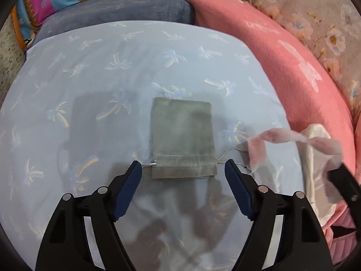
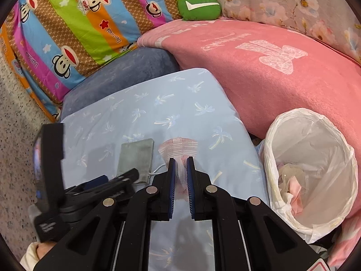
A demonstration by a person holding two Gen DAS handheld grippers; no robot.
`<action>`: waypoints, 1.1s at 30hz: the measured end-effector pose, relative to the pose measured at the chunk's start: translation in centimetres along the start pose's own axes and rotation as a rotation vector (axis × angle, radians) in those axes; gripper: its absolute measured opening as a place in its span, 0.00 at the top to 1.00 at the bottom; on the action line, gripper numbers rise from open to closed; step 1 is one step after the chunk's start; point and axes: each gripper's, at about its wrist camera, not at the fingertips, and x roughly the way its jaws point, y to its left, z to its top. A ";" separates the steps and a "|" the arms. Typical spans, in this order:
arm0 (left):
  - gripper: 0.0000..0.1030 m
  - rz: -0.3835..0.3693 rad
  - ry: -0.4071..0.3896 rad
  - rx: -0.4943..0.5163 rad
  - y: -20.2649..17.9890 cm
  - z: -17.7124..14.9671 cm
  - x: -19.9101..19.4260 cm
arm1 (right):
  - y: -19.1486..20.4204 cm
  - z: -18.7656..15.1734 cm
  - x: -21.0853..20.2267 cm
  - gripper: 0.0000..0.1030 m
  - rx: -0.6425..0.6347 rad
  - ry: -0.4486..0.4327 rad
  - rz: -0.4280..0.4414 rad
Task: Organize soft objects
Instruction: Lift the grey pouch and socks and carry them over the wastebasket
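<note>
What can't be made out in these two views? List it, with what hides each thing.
- Pink sheer item: blurred by motion in the left wrist view; the right hand-held gripper covers its pinched middle, so its kind is unclear.
- White-lined bin: contents are a jumble behind translucent plastic; far side cut by the frame edge.
- Grey drawstring pouch: whether anything is inside cannot be seen.

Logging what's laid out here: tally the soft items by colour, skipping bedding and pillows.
Grey-green: 1, the drawstring pouch
Pink sheer: 1, the mesh bag held in the right gripper
Green: 1, the plush cushion
Total: 3
</note>
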 end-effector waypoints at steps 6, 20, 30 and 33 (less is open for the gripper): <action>0.39 0.046 0.012 0.028 -0.7 -0.3 1.3 | -0.8 0.0 -0.4 0.91 0.015 -0.004 0.001; 0.90 -0.072 0.022 0.062 -3.0 -1.4 -1.7 | -2.4 0.2 -3.7 0.91 0.054 -0.067 0.018; 0.90 -0.136 -0.055 0.185 -8.4 -1.7 -6.1 | -6.5 1.1 -7.9 0.91 0.123 -0.160 -0.012; 0.90 -0.162 -0.071 0.236 -10.7 -2.0 -7.0 | -8.2 1.2 -9.2 0.91 0.149 -0.188 -0.028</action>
